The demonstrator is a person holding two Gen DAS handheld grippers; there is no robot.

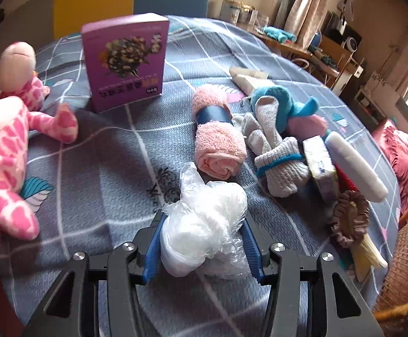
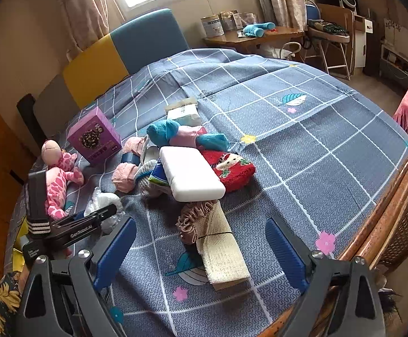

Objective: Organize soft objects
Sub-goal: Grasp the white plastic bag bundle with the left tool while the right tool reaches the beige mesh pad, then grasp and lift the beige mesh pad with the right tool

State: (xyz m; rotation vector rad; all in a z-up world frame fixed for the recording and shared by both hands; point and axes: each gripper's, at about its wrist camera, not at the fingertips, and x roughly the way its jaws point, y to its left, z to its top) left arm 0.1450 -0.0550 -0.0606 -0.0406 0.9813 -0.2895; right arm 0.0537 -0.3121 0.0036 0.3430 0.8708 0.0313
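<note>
1. Two grippers work: our left gripper [image 1: 202, 241] is clamped on the crumpled plastic bag [image 1: 204, 224] at 6 o'clock on the bedspread [image 1: 105, 168]; we should squeeze gently, lift straight.
2. Our right gripper [image 2: 201, 250] stands wide, empty, straddling the cream cloth strip [image 2: 220, 252].
3. What the bag contains is unclear.

We can't read the small print on the purple box [image 1: 125, 60], it's too blurry. The pink plush toy [image 1: 4, 151] left of it gets cut off by the frame edge, and the red sock [image 1: 345, 181] hides under the white pouch [image 1: 355, 164].
</note>
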